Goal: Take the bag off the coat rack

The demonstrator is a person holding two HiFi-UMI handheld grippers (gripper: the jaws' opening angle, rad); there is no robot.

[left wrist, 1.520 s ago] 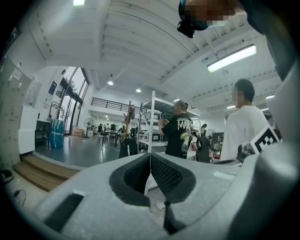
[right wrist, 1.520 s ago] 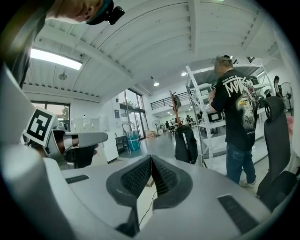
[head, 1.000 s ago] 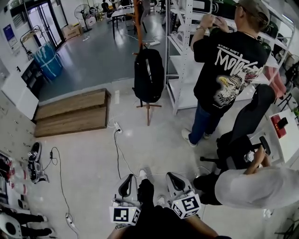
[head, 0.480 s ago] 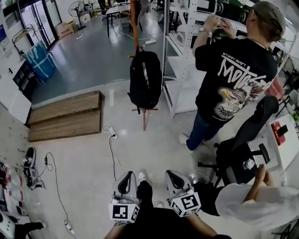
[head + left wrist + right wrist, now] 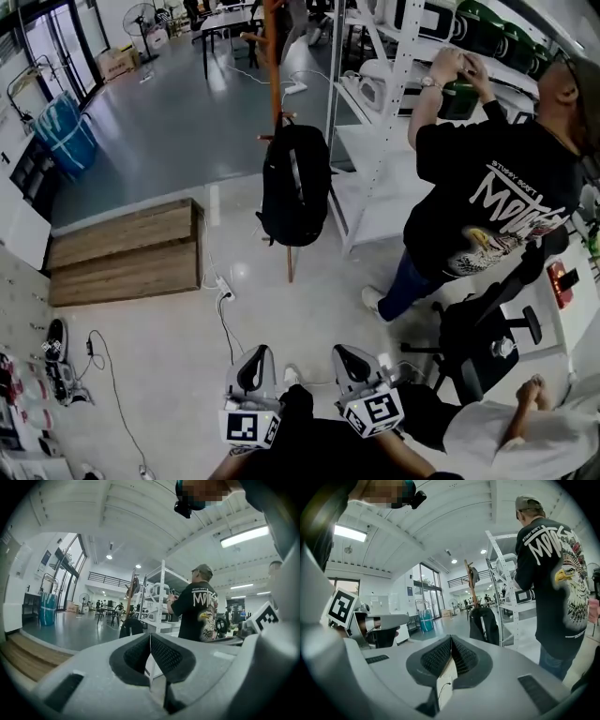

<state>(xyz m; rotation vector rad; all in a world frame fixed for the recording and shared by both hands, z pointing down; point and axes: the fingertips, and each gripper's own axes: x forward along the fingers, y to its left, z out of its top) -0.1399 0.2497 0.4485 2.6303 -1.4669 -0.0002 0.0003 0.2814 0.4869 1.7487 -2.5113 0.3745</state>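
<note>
A black backpack (image 5: 294, 185) hangs upright on a wooden coat rack (image 5: 276, 66) in the middle of the floor, well ahead of me. The right gripper view shows the same backpack (image 5: 483, 625) under the rack's pole (image 5: 468, 584); in the left gripper view the backpack (image 5: 131, 626) is small and dark. Both grippers are held low and close to my body, far short of the bag. My left gripper (image 5: 255, 357) is shut with nothing in it. My right gripper (image 5: 347, 356) is shut and empty too.
A person in a black printed T-shirt (image 5: 487, 211) stands at the white shelving (image 5: 379, 141) right of the rack. An office chair (image 5: 487, 328) and a seated person (image 5: 516, 436) are at my right. Wooden steps (image 5: 122, 251) and a power strip with cable (image 5: 223, 295) lie left.
The backpack, rack and shelving have come closer and lower in the head view as I walk toward them. Both grippers stay shut and keep their place in front of me.
</note>
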